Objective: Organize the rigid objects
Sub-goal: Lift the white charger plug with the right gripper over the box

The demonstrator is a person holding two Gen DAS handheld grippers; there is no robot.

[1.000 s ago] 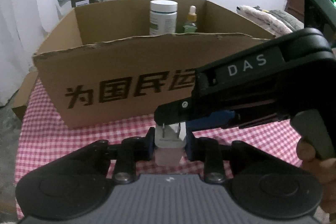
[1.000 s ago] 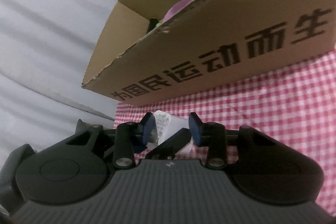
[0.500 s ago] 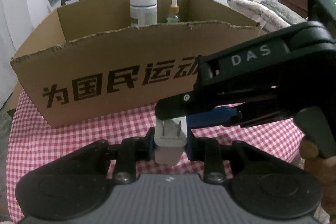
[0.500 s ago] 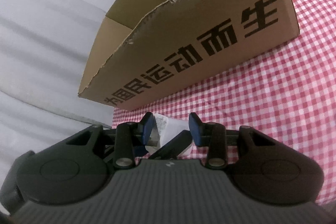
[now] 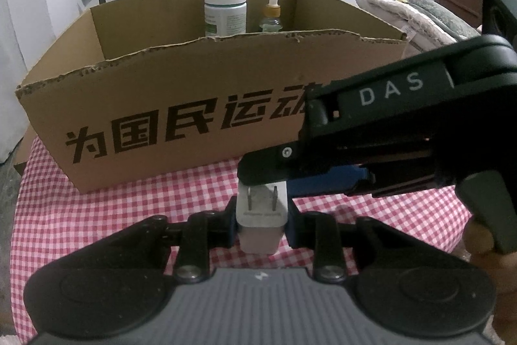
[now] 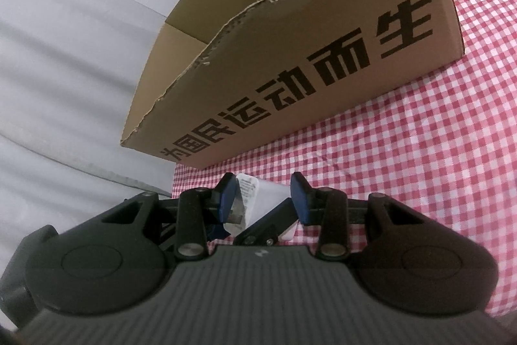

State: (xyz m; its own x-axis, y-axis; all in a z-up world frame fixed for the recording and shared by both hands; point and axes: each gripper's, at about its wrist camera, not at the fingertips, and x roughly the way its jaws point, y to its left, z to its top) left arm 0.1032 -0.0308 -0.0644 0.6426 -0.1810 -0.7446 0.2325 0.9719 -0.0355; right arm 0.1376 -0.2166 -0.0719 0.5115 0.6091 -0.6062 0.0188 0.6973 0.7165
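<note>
The cardboard box [image 5: 181, 105] now looks lower and more centred than before. Both claws pinch one white plug adapter [image 5: 261, 220]: left claw [image 5: 260, 223], right claw [image 6: 263, 199], above the checked table [image 5: 129, 199].

I see the plug [image 5: 261, 217] on the cloth [image 5: 129, 199] before the box [image 5: 181, 105]; jar [image 5: 225, 10] and dropper [image 5: 272, 13] stand inside.
</note>
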